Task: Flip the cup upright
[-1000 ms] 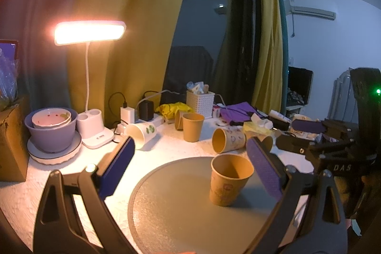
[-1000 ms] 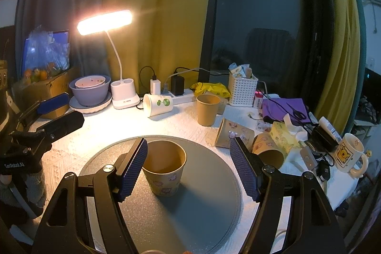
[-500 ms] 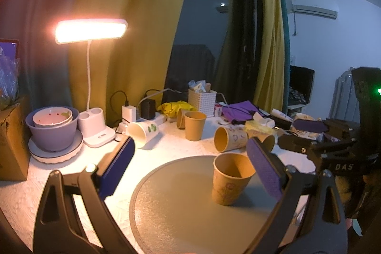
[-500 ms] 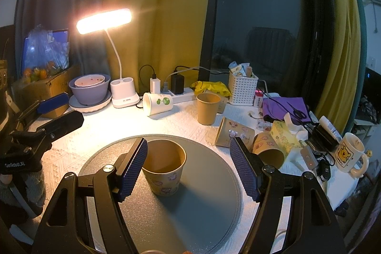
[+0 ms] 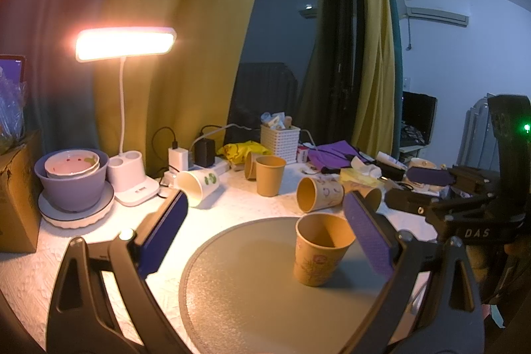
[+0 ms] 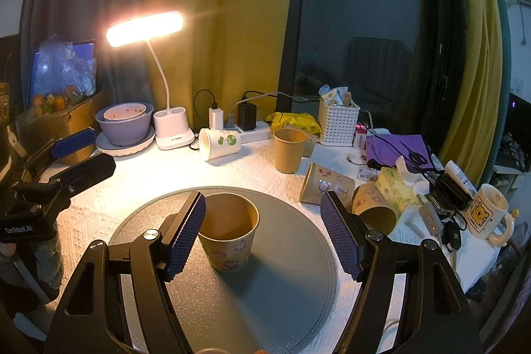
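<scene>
A patterned paper cup (image 5: 318,249) stands upright, mouth up, on the round grey mat (image 5: 239,294); it also shows in the right wrist view (image 6: 228,233) on the mat (image 6: 285,287). My left gripper (image 5: 265,231) is open and empty, the cup just inside its right finger. My right gripper (image 6: 264,233) is open and empty, the cup close to its left finger. Each gripper shows in the other's view, the right one (image 5: 431,188) and the left one (image 6: 79,151), both open.
Behind the mat a white cup (image 6: 219,143) lies on its side, a plain brown cup (image 6: 288,150) stands upright, and two patterned cups (image 6: 327,184) lie tipped. A lit desk lamp (image 6: 166,128), purple bowl (image 6: 124,123), white basket (image 6: 338,123), tissue box (image 6: 398,189) and mug (image 6: 486,213) crowd the edges.
The left wrist view has shifted slightly, so the cup sits a little lower and farther right. The right gripper and the cup have not moved.
</scene>
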{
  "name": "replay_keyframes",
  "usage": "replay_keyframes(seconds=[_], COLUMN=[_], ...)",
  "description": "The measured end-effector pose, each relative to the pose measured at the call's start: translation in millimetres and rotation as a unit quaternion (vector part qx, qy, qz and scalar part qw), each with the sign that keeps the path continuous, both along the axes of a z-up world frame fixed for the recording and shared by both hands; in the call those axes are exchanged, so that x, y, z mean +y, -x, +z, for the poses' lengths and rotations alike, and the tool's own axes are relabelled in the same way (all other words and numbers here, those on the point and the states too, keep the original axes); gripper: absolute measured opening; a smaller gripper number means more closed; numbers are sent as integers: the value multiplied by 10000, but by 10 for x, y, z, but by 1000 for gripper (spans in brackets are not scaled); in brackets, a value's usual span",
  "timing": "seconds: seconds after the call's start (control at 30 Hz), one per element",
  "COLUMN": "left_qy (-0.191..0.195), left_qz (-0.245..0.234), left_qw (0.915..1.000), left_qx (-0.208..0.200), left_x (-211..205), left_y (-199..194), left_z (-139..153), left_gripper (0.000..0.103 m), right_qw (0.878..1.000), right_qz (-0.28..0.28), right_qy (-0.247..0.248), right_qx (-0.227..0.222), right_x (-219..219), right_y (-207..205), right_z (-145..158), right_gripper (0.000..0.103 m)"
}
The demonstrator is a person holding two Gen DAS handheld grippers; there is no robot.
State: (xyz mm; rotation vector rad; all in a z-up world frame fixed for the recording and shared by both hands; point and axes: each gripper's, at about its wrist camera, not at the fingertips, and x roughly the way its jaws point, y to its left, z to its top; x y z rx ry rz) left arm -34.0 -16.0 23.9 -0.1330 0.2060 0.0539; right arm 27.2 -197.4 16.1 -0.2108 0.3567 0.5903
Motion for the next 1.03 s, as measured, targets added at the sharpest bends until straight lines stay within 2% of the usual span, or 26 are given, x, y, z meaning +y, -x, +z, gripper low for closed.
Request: replay_keyframes(seconds=[0.93, 1.03], left_qy=[5, 22], left_qz=[-53, -58], left_qw=[10000, 9999], left_qx=[-44, -127], left_x=[-14, -45], left_y=[12, 32], left_z=[-4, 19], left_gripper=[96, 96], right_qw=[10000, 9998], right_qz=[29, 107], right_qy=[9, 164], right_qx=[15, -91], right_x=[-1, 17], right_y=[-6, 3], right_z=[-29, -54], right_gripper=[75, 75])
